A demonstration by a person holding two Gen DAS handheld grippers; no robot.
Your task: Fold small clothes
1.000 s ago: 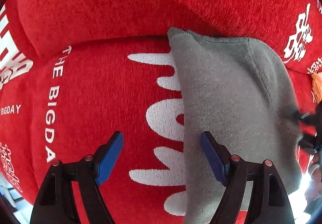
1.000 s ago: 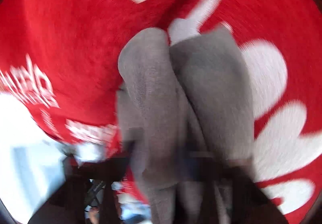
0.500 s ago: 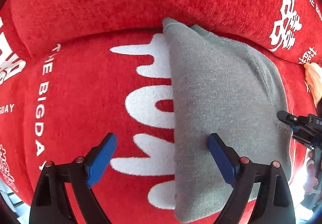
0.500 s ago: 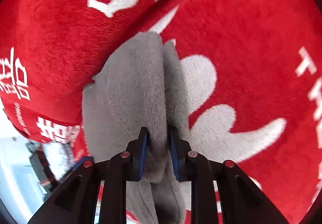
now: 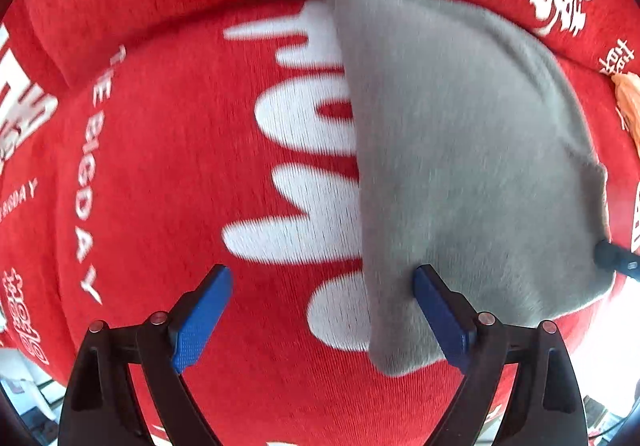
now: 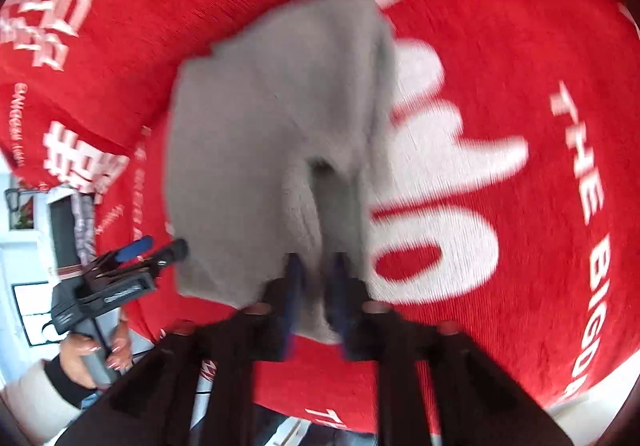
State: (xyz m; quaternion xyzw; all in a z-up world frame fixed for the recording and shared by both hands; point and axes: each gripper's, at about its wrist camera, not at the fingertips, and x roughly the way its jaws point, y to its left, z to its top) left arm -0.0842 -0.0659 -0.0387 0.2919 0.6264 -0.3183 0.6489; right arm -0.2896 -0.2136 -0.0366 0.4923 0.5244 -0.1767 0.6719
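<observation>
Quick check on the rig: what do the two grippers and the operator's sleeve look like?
Both grippers are black, angular frames with blue ribbed pads and small silver rivets: left gripper, right gripper. The hand wears a cream sleeve over a black cuff.

The left black two-finger tool [image 5: 322, 312] points straight down with its blue pads [image 5: 200, 320] spread wide and bare. The right black two-finger tool [image 6: 314, 294] tilts steeply downward, its blue-padded jaws closing, pinched on a fold of grey cloth [image 6: 276, 117]. A hand [image 6: 94, 356] in a dark cuff grips the left tool's handle.
</observation>
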